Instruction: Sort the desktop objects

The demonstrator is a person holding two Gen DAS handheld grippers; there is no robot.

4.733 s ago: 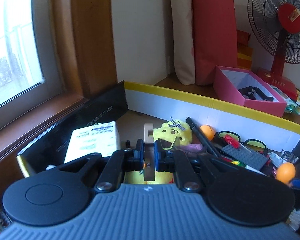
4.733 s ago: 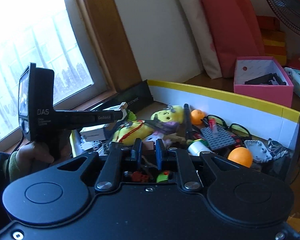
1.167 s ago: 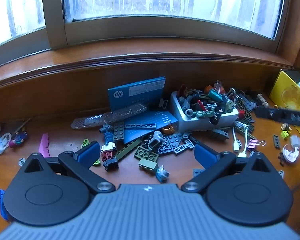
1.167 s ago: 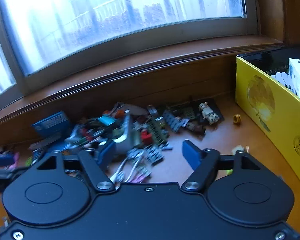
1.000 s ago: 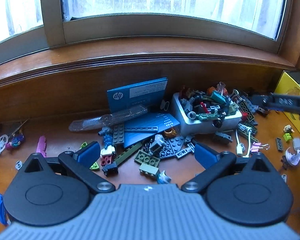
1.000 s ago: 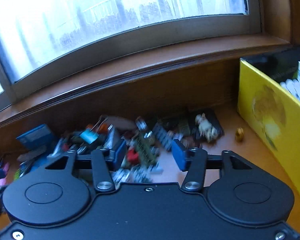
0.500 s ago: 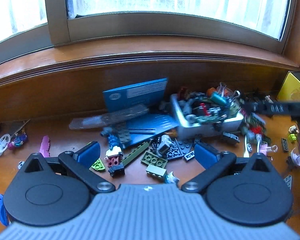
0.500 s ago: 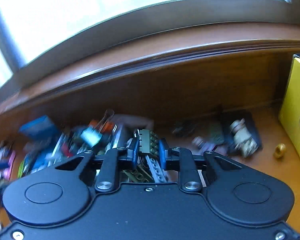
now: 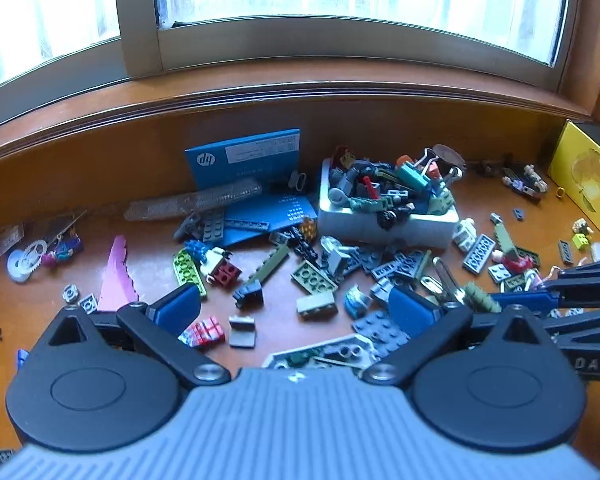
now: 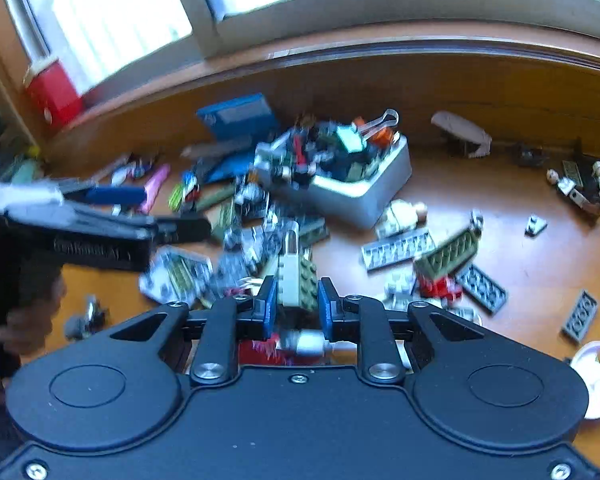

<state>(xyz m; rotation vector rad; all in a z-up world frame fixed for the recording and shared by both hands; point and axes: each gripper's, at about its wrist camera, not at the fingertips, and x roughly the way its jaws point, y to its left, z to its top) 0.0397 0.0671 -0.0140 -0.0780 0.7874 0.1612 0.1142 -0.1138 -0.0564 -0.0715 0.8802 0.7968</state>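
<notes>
Loose toy bricks and small parts lie scattered on the wooden desk [image 9: 440, 196]. A white tray [image 9: 388, 226] piled with parts stands mid-desk; it also shows in the right wrist view [image 10: 356, 196]. My left gripper [image 9: 296, 306] is open and empty, held above olive bricks [image 9: 314, 278]. My right gripper [image 10: 298, 304] is shut on an olive and white brick piece [image 10: 298, 276], held above the clutter. The right gripper also shows at the right edge of the left wrist view [image 9: 540, 300].
A blue HP box [image 9: 244, 158] leans against the back wall under the window. A yellow box [image 9: 584, 176] stands at the far right. A pink strip [image 9: 116, 276] and a white gear [image 9: 26, 258] lie at left. Minifigures [image 10: 584, 184] lie at right.
My right gripper closed on the olive and white brick piece and has swung left, back from the wall, with it. My left gripper stayed open and moved slightly nearer the bricks.
</notes>
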